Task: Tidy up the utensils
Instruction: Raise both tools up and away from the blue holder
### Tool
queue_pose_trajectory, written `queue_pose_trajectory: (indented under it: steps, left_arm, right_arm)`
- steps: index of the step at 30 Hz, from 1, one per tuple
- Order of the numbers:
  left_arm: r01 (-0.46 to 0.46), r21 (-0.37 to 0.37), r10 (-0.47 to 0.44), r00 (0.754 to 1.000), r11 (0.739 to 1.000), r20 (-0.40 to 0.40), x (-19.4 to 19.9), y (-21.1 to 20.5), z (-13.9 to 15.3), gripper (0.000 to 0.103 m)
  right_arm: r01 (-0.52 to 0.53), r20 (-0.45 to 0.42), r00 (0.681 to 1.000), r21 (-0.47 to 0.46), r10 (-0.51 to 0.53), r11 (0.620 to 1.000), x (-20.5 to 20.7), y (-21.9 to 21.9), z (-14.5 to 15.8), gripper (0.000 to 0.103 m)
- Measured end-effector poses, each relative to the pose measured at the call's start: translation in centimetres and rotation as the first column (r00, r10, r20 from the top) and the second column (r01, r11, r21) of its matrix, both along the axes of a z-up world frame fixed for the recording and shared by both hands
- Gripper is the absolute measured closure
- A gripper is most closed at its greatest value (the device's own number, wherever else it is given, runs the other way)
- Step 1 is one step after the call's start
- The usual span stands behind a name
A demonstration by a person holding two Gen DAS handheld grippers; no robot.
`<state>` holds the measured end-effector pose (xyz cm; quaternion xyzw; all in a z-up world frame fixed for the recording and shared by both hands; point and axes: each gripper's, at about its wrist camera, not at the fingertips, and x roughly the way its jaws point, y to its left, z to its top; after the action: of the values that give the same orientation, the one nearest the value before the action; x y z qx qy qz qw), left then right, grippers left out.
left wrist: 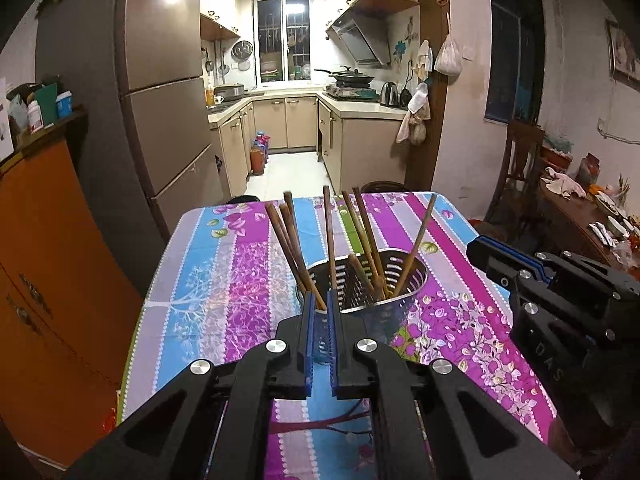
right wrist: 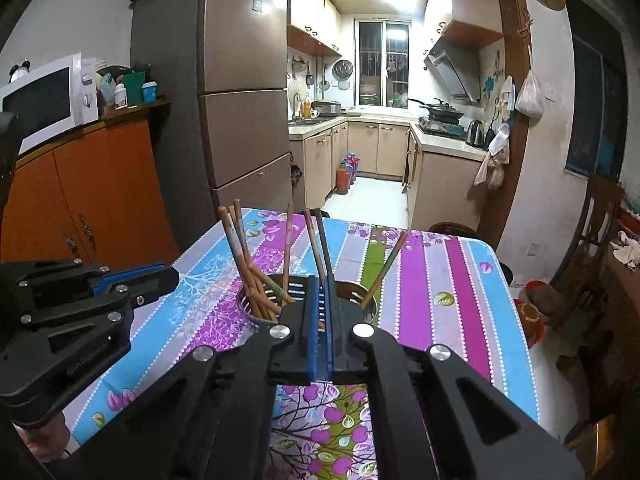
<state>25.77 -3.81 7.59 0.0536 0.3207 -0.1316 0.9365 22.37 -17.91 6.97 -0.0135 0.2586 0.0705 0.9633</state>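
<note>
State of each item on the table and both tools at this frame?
Chopsticks: standing tilted in the holder, none gripped.
Metal perforated holder: upright on the tablecloth.
Left tool: narrowly open, empty, just in front of the holder.
Right tool: shut, empty, near the holder's rim.

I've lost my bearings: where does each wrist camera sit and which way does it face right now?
Left wrist: rides the left hand-held gripper, facing the chopstick holder and kitchen; right hand-held gripper at its right edge.
Right wrist: rides the right hand-held gripper, jaws nearly together, facing the same holder; left hand-held gripper at its left edge.
Shared: holder, chopsticks, striped tablecloth, fridge.
</note>
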Motion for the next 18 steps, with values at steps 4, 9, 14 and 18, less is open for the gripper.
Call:
queue_pose_trajectory:
  steps: [4,9,14,18]
  left_arm:
    - [-0.002,0.002,0.003,1.000,1.000,-0.006,-0.9,0.1,-0.7,0.096]
    - [-0.003,0.007,0.003,1.000,1.000,0.011,-2.7,-0.2,-0.9,0.096]
    - [-0.002,-0.013,0.002,1.000,1.000,0.023,-4.5,0.0,-1.3,0.096]
    - [-0.012,-0.032,0.013,1.000,0.999,0.018,-5.6,0.5,-2.3,0.096]
  right_arm:
    - [-0.003,0.001,1.000,0.006,0.003,1.000,-1.0,0.0,-0.2,0.103]
    - [-0.013,-0.005,1.000,0.012,0.013,1.000,-2.3,0.2,-0.9,0.103]
    - [-0.025,-0.013,1.000,0.017,0.026,1.000,-4.1,0.5,-2.3,0.103]
    - [-0.027,-0.009,1.000,0.020,0.027,0.999,-5.6,0.4,-3.0,0.103]
